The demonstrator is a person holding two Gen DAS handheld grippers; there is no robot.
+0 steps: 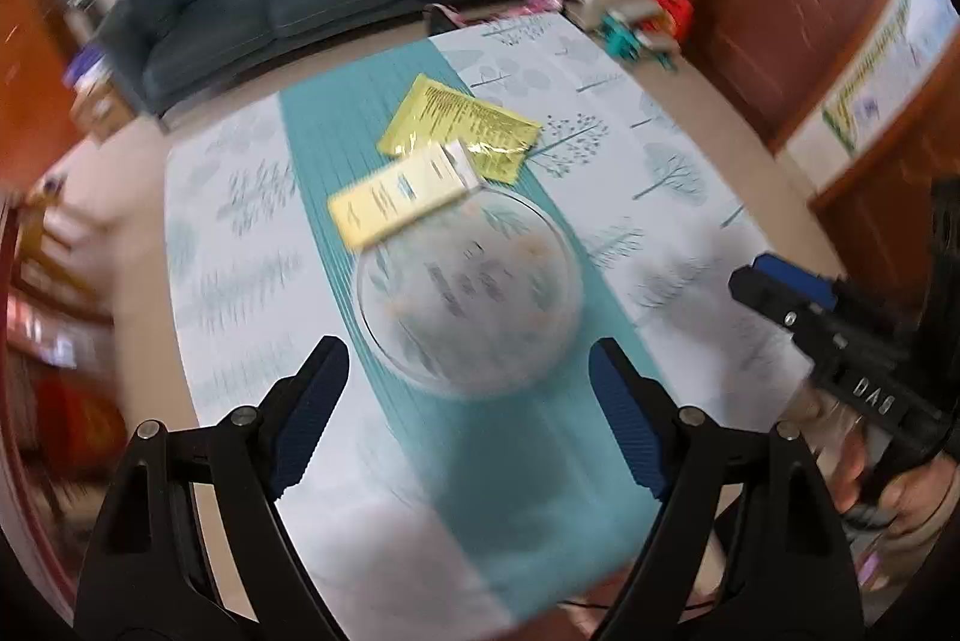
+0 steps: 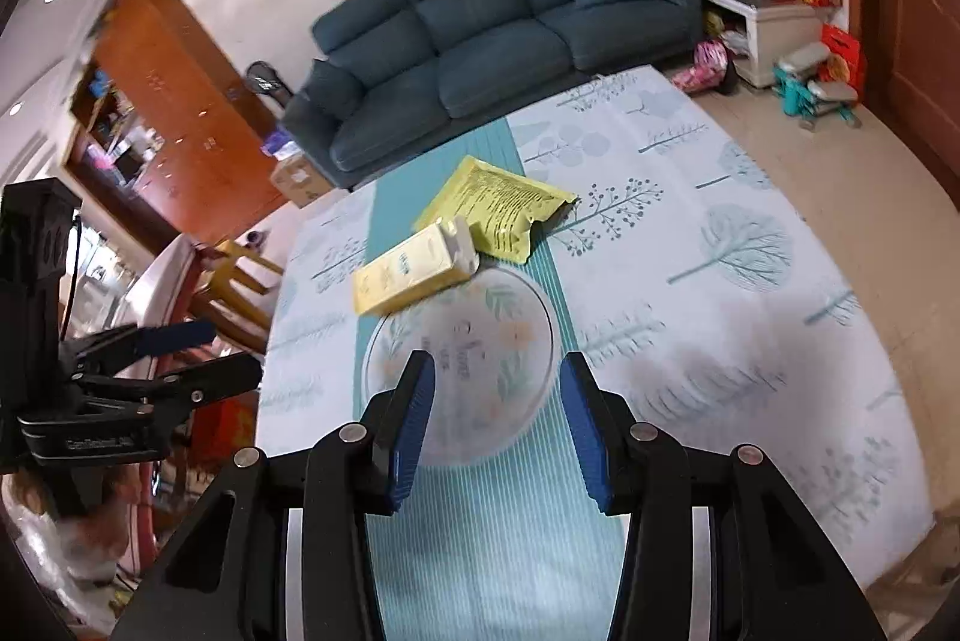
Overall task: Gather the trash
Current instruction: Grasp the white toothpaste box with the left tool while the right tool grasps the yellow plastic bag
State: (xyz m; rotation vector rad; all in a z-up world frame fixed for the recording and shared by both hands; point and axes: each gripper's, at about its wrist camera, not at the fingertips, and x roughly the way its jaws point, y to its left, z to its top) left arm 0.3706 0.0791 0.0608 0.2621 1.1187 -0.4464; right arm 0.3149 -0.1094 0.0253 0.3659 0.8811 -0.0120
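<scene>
1. Left wrist view first: the left hand-held gripper (image 1: 468, 413) hangs over the near edge of the tabletop (image 1: 690, 113), its blue pads spread wide with nothing between them but the cloth and the dish beyond.
2. Straight ahead at twelve o'clock sits a clear glass plate (image 1: 474, 293), round and shallow, on the teal stripe of the tablecloth. Whether it holds anything I cannot tell through the blur.
3. Past its far rim, around eleven o'clock, lies the trash: a pale yellow carton (image 1: 396, 200) on its side, one corner overhanging the plate's rim, and behind it a flat yellow snack wrapper (image 1: 462, 125), which the carton overlaps.
4. Over at three o'clock in that same view comes the right hand-held gripper (image 1: 774, 281), carried in a person's hand (image 1: 864, 467) and tipped down toward the cloth.
5. Its own camera shows the jaws standing about half apart, parted and empty, framing the plate's near edge; the carton (image 2: 414, 275) and wrapper (image 2: 498, 209) lie just beyond at twelve.
6. Both tools point down at the same cluster, so my read is an approach, nothing gripped yet and the collecting barely begun.
7. The carton, lying long and boxy, looks like the easier first pinch across its narrow side; the wrapper lies flat and partly pinned under it, so it likely wants the carton lifted away first.
8. Watch that plate: a careless reach could nudge it.
</scene>
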